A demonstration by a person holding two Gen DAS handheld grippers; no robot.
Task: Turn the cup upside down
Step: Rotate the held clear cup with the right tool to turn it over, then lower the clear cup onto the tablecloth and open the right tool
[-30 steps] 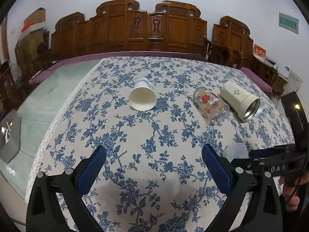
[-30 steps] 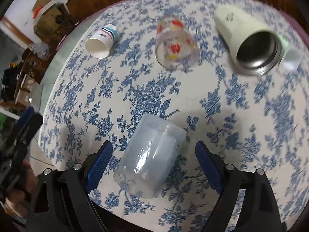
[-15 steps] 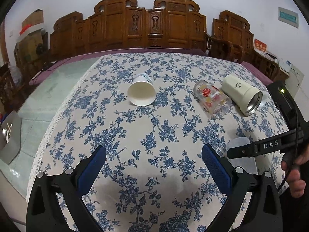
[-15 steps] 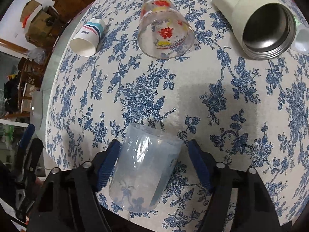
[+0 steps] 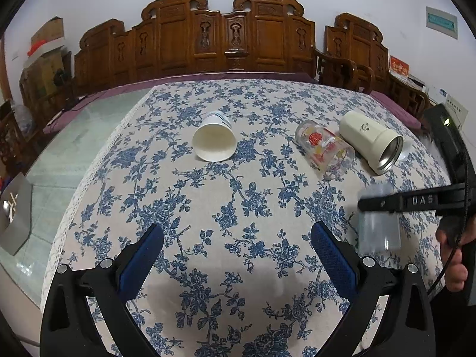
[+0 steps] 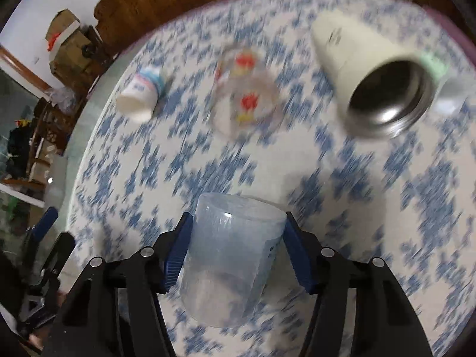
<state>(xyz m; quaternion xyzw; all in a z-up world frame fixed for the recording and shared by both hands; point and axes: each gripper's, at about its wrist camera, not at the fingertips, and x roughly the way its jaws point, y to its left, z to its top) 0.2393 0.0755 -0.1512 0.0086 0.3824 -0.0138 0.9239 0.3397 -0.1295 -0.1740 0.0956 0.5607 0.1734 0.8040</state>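
While three cups (image 5: 213, 144) lie sideways, one plastic cup (image 6: 230, 255) clamped in right jaws

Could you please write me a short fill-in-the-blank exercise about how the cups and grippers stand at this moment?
1. The right gripper is shut on the translucent ____ cup.
2. The left gripper is open and holds ____.
3. The paper cup lies on its ____ on the floral tablecloth.
4. Beside the printed glass lies a cream flask with its mouth ____.

Missing words: plastic; nothing; side; open
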